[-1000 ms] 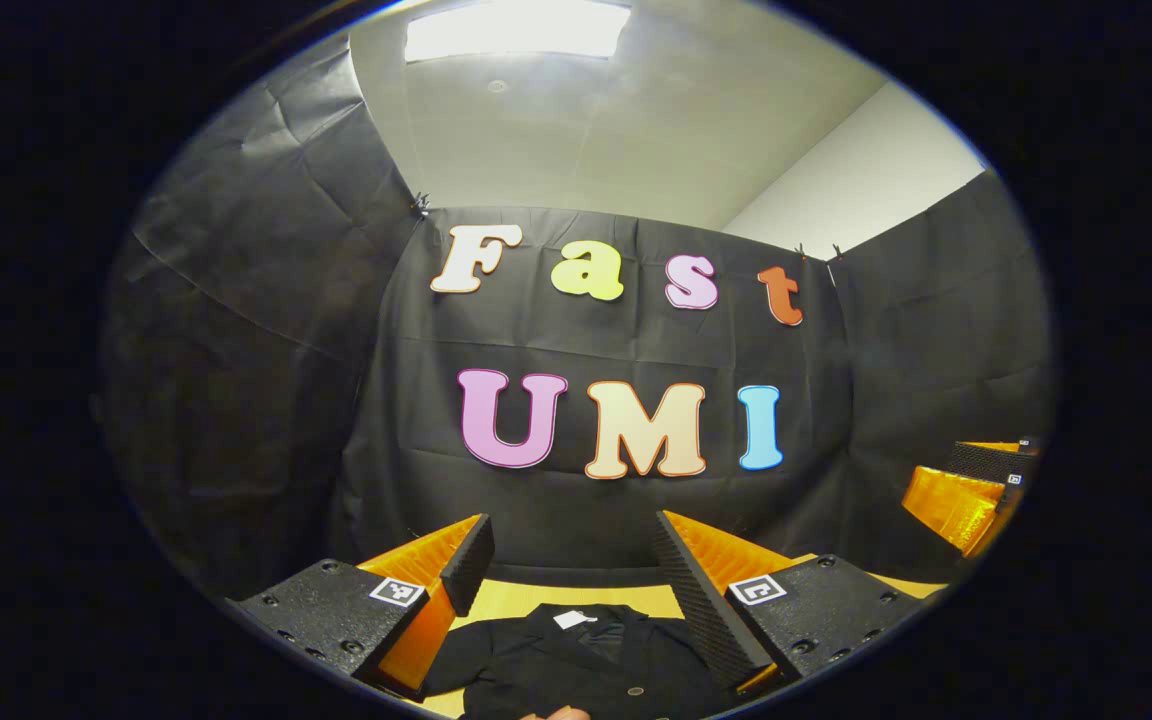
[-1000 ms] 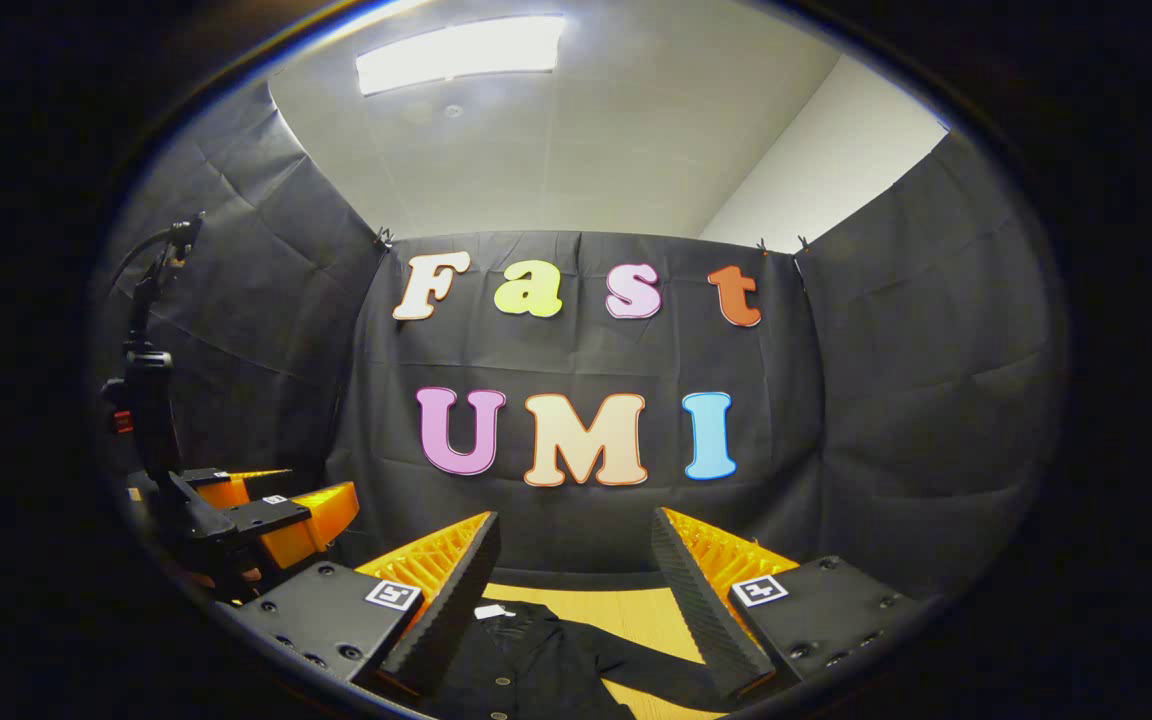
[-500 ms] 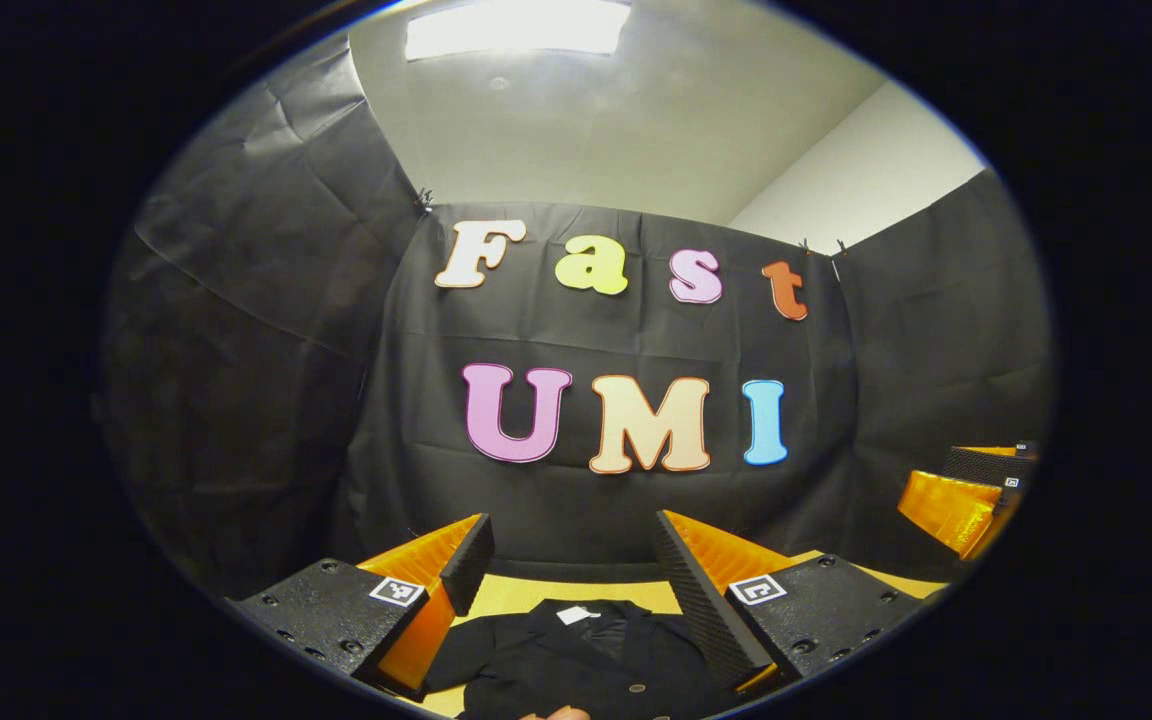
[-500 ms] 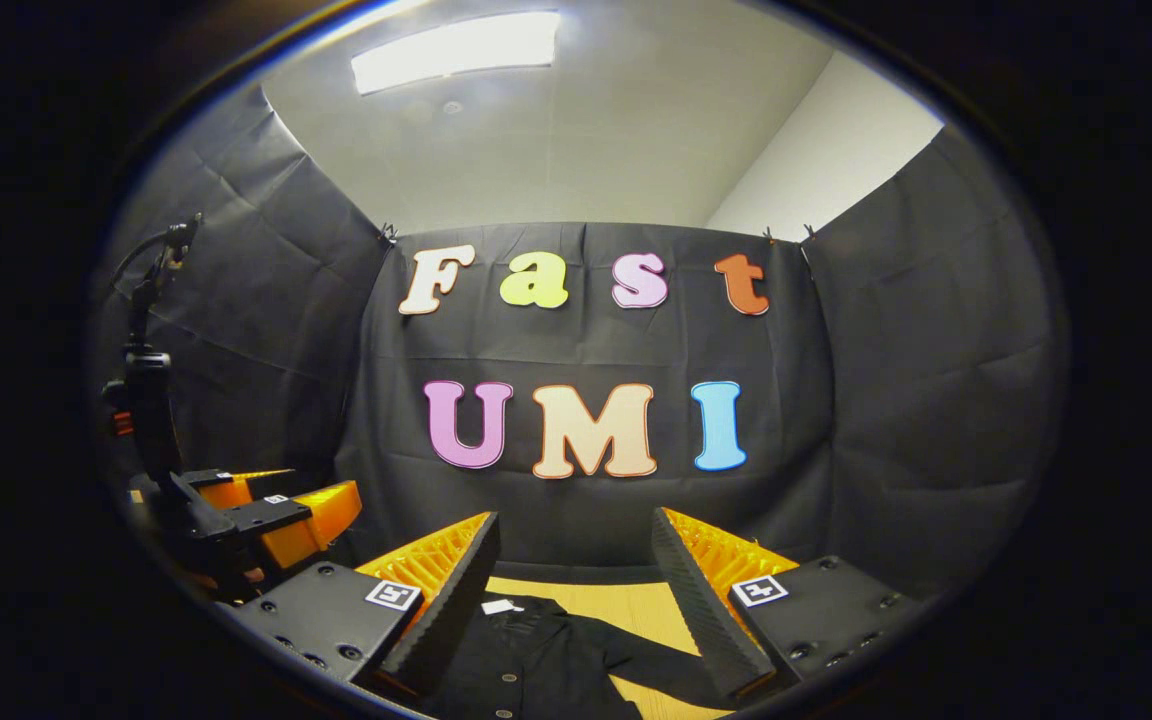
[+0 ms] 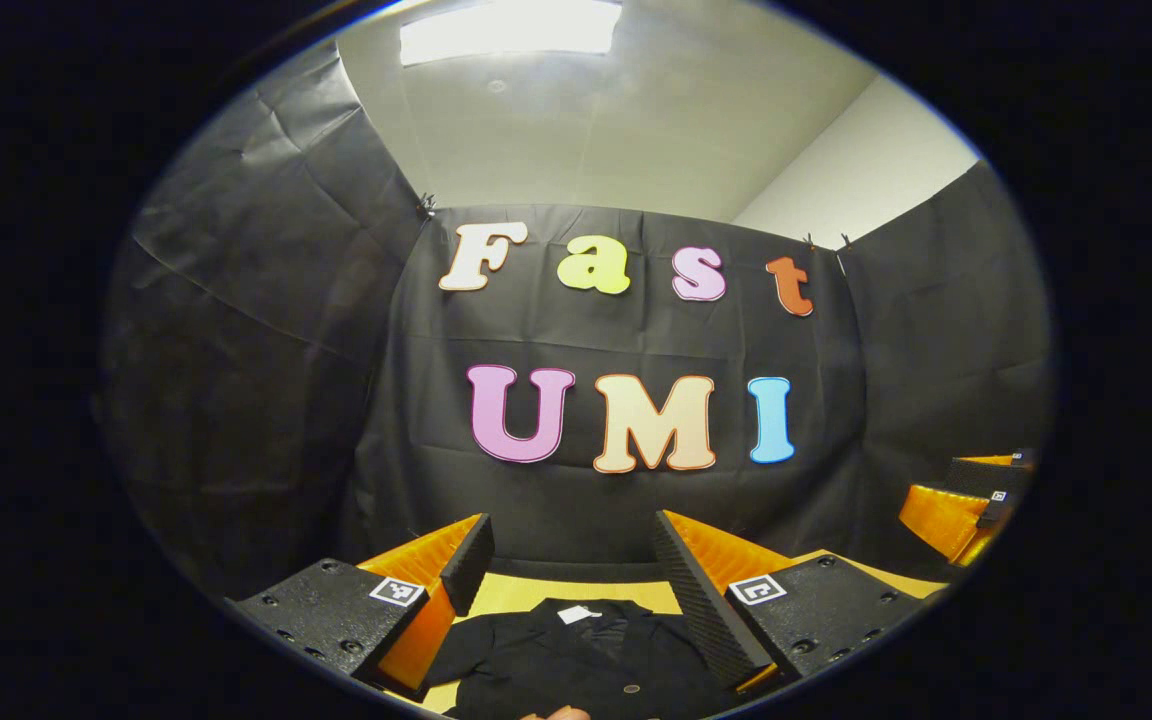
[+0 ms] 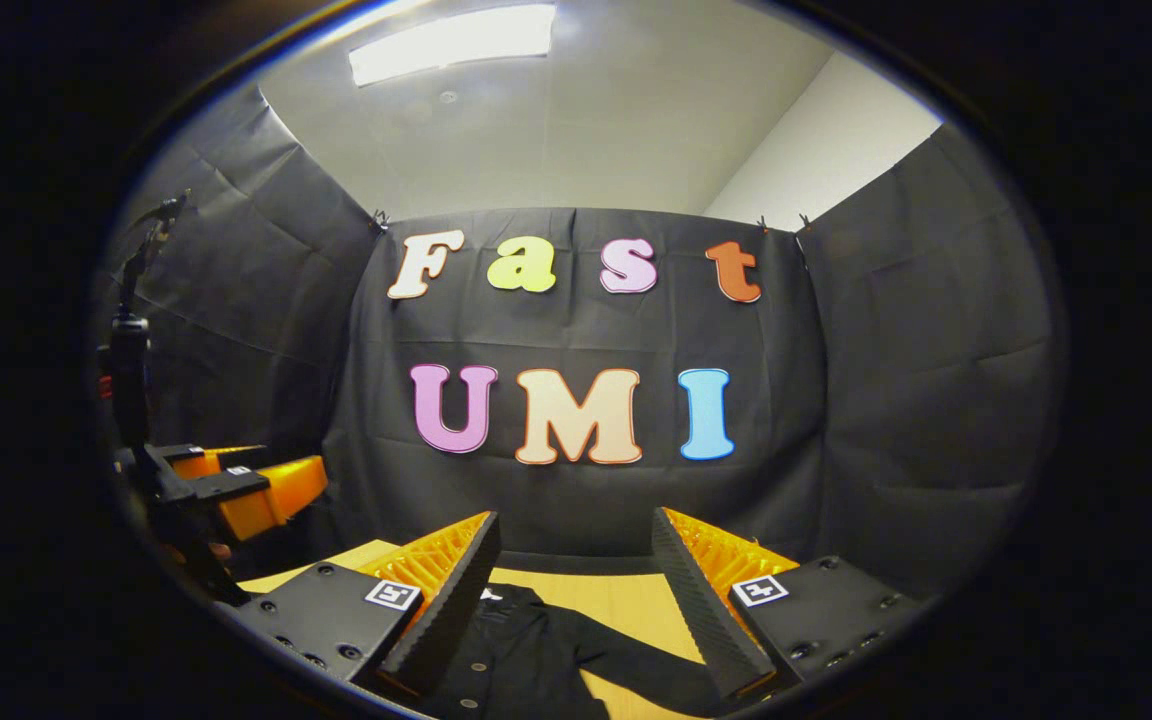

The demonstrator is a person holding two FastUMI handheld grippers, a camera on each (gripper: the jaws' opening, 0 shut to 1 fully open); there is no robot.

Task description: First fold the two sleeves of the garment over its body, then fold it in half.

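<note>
The left tongs (image 5: 571,565) are held up above the desk (image 5: 516,592), fingers spread wide apart with nothing between them. Below and between those fingers the black garment (image 5: 576,660) is laid out flat on the pale wooden desk, collar turned toward the booth's wall, a small white tag (image 5: 576,615) seen at the neck and a button (image 5: 632,689) on the front. At the far right edge of the left gripper view the right tongs (image 5: 971,495) are caught — raised, well apart from the garment.

In the right gripper view the right tongs (image 6: 576,565) are likewise held apart and empty above the desk (image 6: 626,600). The garment (image 6: 526,655) is seen under them, body behind the left-hand finger, one sleeve (image 6: 656,675) stretched out toward the right-hand finger — flat on the desk, not folded over the body. Off to the left the left tongs (image 6: 236,480) are seen raised.

A ceiling light (image 6: 451,45) is lit overhead.
</note>
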